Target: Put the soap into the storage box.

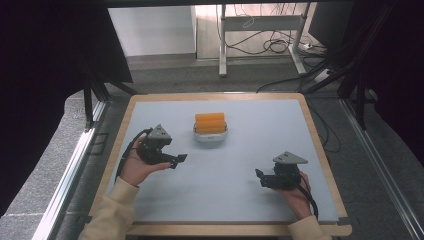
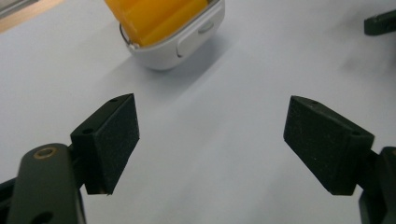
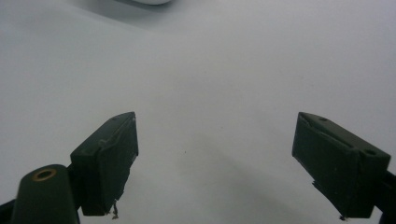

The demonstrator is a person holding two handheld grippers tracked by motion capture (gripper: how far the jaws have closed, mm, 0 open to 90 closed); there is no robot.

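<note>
The left claw (image 1: pixel 179 159) gapes wide over the counter (image 1: pixel 250 150), gripped in the left hand (image 1: pixel 135 167) at the near left and aimed rightward. The right claw (image 1: pixel 259 175), equally wide and empty, sits in the right hand (image 1: pixel 295 192) at the near right. Farther back, mid-counter, a white container (image 1: pixel 210 135) holds 2 orange rolls (image 1: pixel 210 122), apart from both claws.

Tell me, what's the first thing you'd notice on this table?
The bright orange block stands out first, sitting in a small white case toward the far middle of the pale blue table. Next come the two black tools held by hands: the left gripper just left of the case, and the right gripper nearer the front right. Both have their jaws wide apart and hold nothing.
</note>
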